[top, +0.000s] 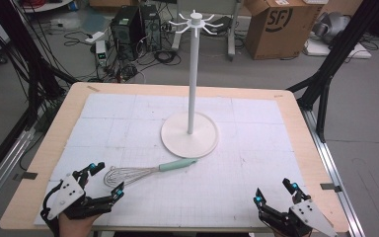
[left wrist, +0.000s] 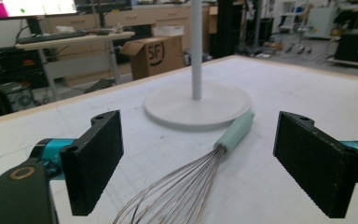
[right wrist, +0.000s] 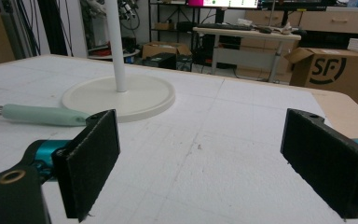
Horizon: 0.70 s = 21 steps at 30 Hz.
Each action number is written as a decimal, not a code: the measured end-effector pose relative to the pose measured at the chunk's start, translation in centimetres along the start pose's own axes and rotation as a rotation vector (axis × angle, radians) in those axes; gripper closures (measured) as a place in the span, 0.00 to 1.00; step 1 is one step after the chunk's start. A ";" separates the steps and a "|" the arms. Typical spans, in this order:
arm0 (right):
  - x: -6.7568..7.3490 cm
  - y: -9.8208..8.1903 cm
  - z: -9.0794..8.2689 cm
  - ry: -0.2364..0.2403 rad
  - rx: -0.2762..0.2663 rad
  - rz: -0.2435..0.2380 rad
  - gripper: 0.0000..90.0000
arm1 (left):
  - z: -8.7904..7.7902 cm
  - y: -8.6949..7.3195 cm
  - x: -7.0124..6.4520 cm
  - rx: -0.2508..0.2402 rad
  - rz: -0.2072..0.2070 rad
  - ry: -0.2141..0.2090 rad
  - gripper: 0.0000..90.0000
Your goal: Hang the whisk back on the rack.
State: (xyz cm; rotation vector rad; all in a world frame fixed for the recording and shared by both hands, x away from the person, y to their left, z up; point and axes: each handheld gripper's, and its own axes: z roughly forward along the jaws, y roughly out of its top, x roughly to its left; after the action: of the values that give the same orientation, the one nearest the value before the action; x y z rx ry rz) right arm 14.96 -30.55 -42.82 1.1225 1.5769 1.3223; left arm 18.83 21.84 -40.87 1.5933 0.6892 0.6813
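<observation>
Near the desk's front-left corner, our left hand-held gripper gapes wide around the wire head of the ungrasped steel whisk with mint-green handle, lying beside the white hook stand's round base. Right hand-held gripper waits wide, empty. A cardboard box reads "SF".

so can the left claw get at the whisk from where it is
Probably yes. The left claw is open, and the whisk lies flat on the table with its wire end between the jaws. Nothing sits between them; the stand is beyond the handle tip.
</observation>
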 end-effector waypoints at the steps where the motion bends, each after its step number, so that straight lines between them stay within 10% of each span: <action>1: 0.0 0.0 0.0 -0.001 0.003 0.000 0.12 | 0.2 0.3 0.0 0.013 0.014 -0.013 0.18; 14: 0.0 -0.2 0.1 -0.006 0.015 -0.005 0.12 | 4.2 3.0 0.9 0.139 0.026 -0.208 0.20; 21: -0.1 -0.2 0.1 -0.009 0.017 -0.001 0.12 | 7.1 3.2 1.1 0.248 0.059 -0.245 0.20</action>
State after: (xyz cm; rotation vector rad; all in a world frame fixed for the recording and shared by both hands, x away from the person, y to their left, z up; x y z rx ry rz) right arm 15.06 -30.64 -43.00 1.1371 1.5846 1.3036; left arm 25.10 17.69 -38.44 1.8949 0.5626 0.4443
